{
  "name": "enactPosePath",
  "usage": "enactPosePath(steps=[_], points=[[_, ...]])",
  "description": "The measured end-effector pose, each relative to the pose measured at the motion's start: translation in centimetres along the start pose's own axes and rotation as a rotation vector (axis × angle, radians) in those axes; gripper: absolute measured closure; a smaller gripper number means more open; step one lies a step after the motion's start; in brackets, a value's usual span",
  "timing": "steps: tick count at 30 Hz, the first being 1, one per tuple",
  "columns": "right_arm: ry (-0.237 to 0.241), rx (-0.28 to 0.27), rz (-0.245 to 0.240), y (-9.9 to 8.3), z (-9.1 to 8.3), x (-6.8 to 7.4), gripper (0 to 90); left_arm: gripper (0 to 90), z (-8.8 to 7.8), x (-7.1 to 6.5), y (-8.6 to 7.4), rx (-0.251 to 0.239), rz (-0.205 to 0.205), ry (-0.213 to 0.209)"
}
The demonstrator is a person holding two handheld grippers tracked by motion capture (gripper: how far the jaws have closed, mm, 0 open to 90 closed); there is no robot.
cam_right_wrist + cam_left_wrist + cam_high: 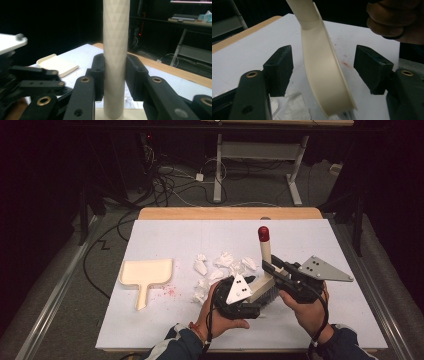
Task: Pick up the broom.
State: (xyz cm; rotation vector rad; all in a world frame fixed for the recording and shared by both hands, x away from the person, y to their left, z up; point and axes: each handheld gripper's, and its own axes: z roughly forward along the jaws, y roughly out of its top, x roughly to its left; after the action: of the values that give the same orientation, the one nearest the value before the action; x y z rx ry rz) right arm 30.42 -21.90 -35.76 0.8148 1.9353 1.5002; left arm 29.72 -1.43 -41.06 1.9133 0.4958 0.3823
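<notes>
A brush with a cream handle (265,251) and a red tip stands tilted over the white table top. My right gripper (270,266) is shut on the handle (116,50), its pads pressing both sides (115,75). My left gripper (254,295) sits beside the brush head. In the left gripper view the cream brush head (322,82) lies between its jaws (325,67), with a gap on each side, so the gripper is open. Several crumpled white paper pieces (220,267) lie just left of the brush.
A cream dustpan (147,272) lies at the left of the white sheet (300,235), handle toward me, with red crumbs (167,292) beside it. The table's wooden far edge (230,213) borders a floor with cables and a desk frame.
</notes>
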Motion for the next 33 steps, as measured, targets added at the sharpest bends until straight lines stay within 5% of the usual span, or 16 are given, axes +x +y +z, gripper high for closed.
enactPosePath(steps=[7,12,16,25,33], points=[[0.027,-0.021,-0.031,-0.1,-0.2,1.4,71.7,51.0,-0.6,1.1,-0.6,-0.006,-0.007,-0.052],[0.031,-0.029,-0.028,-0.1,-0.4,1.6,71.5,62.4,-1.0,1.7,-0.9,-0.001,-0.003,-0.033],[0.064,-0.016,-0.014,-0.3,-0.5,1.6,71.2,63.8,-1.6,2.2,-1.1,0.031,0.021,-0.043],[0.165,-0.004,-0.065,-0.6,-0.7,1.4,69.2,64.9,-3.2,2.8,-1.5,0.085,0.088,-0.06],[0.248,0.032,-0.099,-0.4,-0.6,0.6,59.1,64.9,-3.7,3.7,-1.9,0.131,0.094,-0.07]])
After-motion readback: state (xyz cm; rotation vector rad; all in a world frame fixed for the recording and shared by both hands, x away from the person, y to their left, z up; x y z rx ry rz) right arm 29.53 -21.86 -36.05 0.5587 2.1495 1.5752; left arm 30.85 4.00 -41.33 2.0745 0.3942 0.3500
